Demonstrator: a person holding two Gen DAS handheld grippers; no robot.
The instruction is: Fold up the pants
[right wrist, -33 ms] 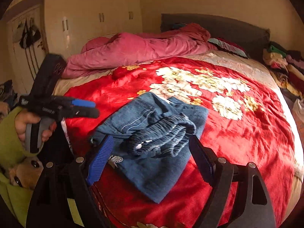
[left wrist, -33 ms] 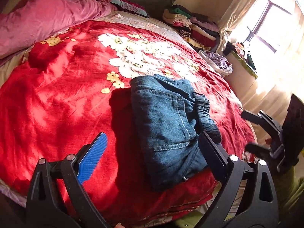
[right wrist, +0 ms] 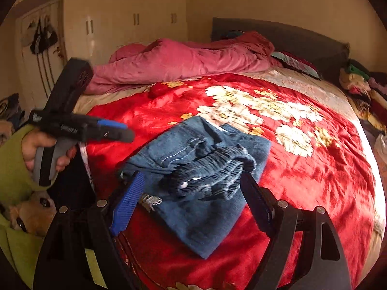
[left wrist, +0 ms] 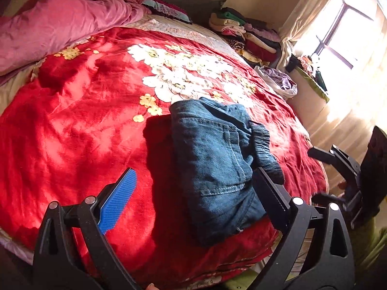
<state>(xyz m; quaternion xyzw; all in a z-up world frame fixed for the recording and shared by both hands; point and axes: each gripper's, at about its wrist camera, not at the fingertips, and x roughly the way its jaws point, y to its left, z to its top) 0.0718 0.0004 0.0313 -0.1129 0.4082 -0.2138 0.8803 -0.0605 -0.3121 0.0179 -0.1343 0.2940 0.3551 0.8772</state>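
**Folded jeans on the red blanket, both grippers clear of them**

The blue denim pants (left wrist: 217, 164) lie folded into a compact bundle near the foot edge of the bed, resting on the red floral blanket (left wrist: 79, 125). Their dark ribbed waistband (right wrist: 212, 174) sits bunched on top of the bundle (it faces the right wrist camera), and a flatter layer of denim spreads out beneath it toward the bed's edge.

The left gripper (left wrist: 193, 193) hangs above the near edge of the bed with its fingers spread wide, the blue pad (left wrist: 118, 200) on one side and the black finger on the other, nothing between them. The right gripper (right wrist: 191, 205) is likewise spread wide and empty, held just in front of the bundle without touching it. In the right wrist view the left gripper appears at the side, gripped by a hand (right wrist: 36, 149) in a green sleeve.

Farther off, a pink quilt (right wrist: 183, 60) is heaped across the head of the bed below a dark headboard (right wrist: 302, 38). A stack of folded clothes (left wrist: 244, 33) sits at the far corner near a bright window (left wrist: 343, 31), and pale wardrobe doors (right wrist: 125, 24) line the wall.
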